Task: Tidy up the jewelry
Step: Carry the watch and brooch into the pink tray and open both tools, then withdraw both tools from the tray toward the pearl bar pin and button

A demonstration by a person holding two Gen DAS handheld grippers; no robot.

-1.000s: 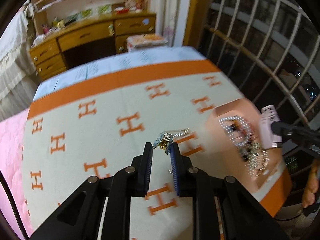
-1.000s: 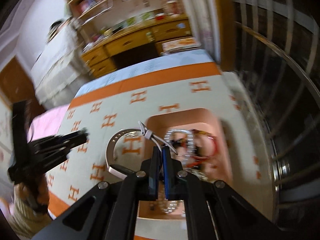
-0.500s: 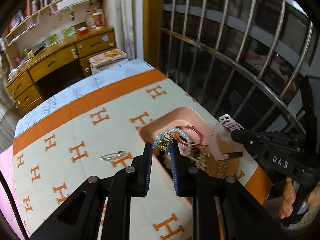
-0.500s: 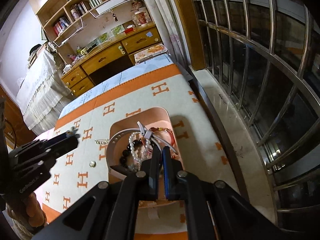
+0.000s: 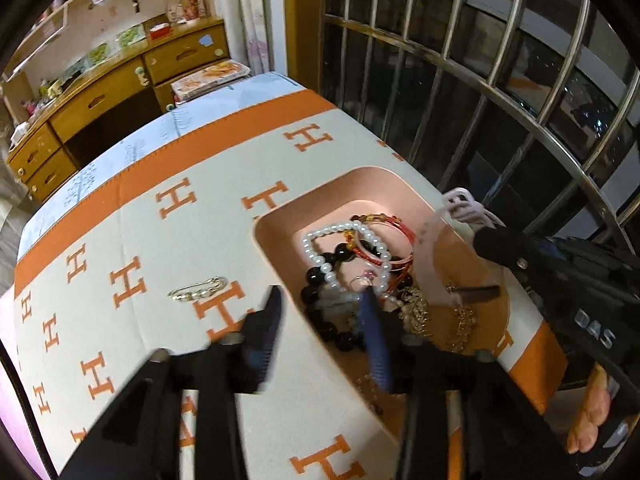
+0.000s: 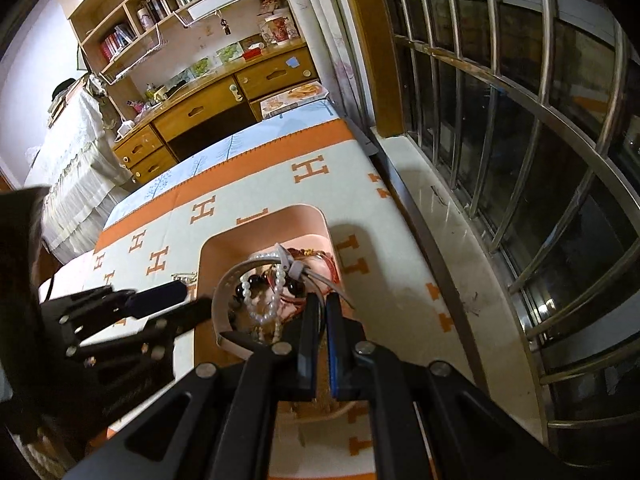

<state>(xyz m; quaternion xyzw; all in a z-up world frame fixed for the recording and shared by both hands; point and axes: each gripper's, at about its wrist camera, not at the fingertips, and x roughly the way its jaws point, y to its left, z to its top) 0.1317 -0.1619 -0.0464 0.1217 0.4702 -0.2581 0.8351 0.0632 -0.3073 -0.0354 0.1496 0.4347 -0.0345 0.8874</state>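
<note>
My left hand-held gripper hangs spread apart over the rounded pink tray, where glossy pearl and black beads tangle. My right hand-held gripper pinches a pale looped strap above it.

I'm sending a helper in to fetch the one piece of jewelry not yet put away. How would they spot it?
Find the cream blanket with orange H letters, then the pink tray heaped with beads and chains. On the cloth just outside the tray's left rim lies a slim silver bracelet. It is the only piece alone on the blanket.
</note>
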